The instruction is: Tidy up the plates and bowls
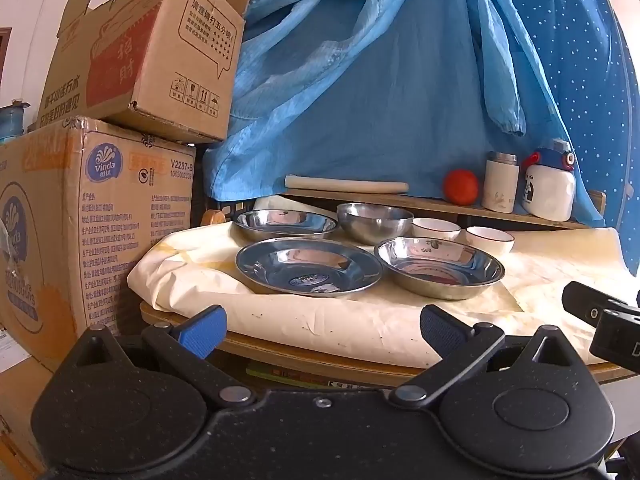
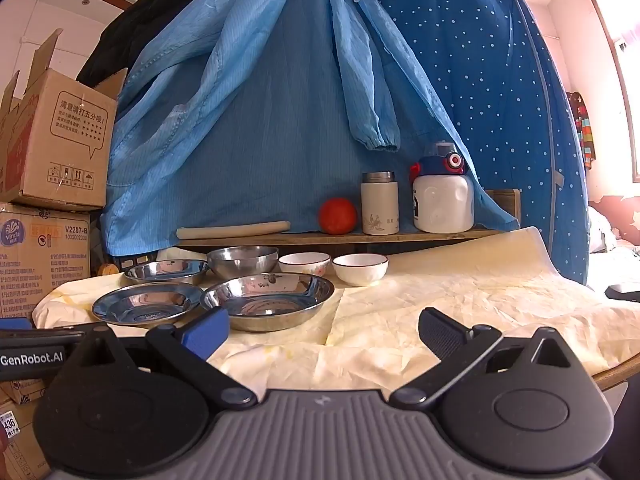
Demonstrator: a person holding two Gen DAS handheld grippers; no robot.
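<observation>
Cream cloth (image 2: 440,292) covers the round table, with blue fabric (image 2: 280,120) hanging behind. Both grippers hover at the near edge with jaws spread wide and nothing between them: the left gripper (image 1: 322,330) faces the dishes, the right gripper (image 2: 324,330) faces bare cloth beside them. Just beyond lie a flat steel plate (image 1: 308,266) and a deeper steel dish (image 1: 440,266) side by side. Behind them sit another steel plate (image 1: 286,224), a steel bowl (image 1: 374,222) and two white bowls (image 1: 436,229) (image 1: 490,239). On the wooden shelf (image 2: 360,238) stand a tomato (image 2: 337,216) and two bottles (image 2: 379,204) (image 2: 442,196). Cardboard boxes (image 1: 92,208) are stacked at left.
</observation>
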